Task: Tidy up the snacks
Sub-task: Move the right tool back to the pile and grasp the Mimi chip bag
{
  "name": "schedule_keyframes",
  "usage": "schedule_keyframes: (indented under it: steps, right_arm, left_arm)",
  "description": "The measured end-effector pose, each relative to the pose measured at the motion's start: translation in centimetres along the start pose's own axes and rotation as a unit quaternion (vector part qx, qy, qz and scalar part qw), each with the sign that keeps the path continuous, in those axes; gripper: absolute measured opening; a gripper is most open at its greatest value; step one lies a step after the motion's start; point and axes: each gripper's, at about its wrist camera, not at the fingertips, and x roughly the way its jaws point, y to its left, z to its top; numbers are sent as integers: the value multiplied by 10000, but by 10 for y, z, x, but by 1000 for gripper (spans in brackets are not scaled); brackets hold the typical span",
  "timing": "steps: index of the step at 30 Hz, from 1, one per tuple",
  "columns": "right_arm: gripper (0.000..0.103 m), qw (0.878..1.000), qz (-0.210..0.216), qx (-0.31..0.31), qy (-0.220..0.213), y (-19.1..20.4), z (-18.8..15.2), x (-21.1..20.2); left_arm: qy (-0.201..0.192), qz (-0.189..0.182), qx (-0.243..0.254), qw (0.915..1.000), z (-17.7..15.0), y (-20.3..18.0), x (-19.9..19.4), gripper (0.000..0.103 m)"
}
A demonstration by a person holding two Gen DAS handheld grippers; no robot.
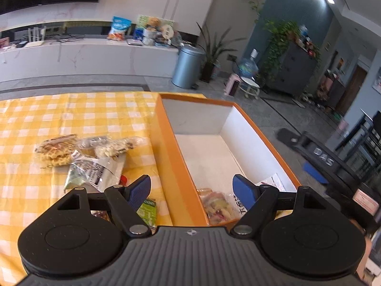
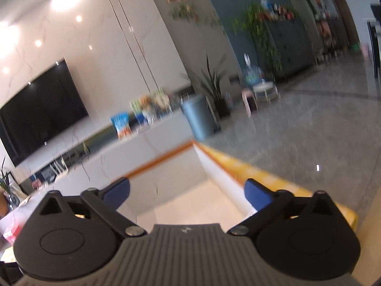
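Above the orange box, I hold left gripper and right gripper wide apart, empty.

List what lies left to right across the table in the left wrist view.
Waffle packet → clear popcorn-like packet → orange box wall → white packet inside the box, by its right wall.
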Motion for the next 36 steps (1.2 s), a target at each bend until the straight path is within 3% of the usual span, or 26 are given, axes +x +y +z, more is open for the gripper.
schedule_keyframes:
  steps: [3,9,20,30,33,36]
  right_arm:
    - [100,9994,66,-69,-333,3,2,-6]
    - [100,9987,85,-244,-447,8,5,-10]
    - [100,9892,607,-460,-1250,34,17,-52]
    - [100,9837,1542,-203,-905,95,22,-79]
    - [100,9852,1604,-140,-591,124,17,-82]
    - [100,9846,1743,154,-10,147,5,-81]
  left_arm:
    - [-102,45,16,9999,2,1,-4,92]
    - [-141,54,79,9999,3,1,-8,92]
    - [-355,106,48,9993,4,9,-29,92]
    - [-871,330,-228,9954,6,42,-89,92]
    - [-974,513,-347,9933,6,55,-107,92]
    - [-1014,798,-275,9913,0,68,-126,92]
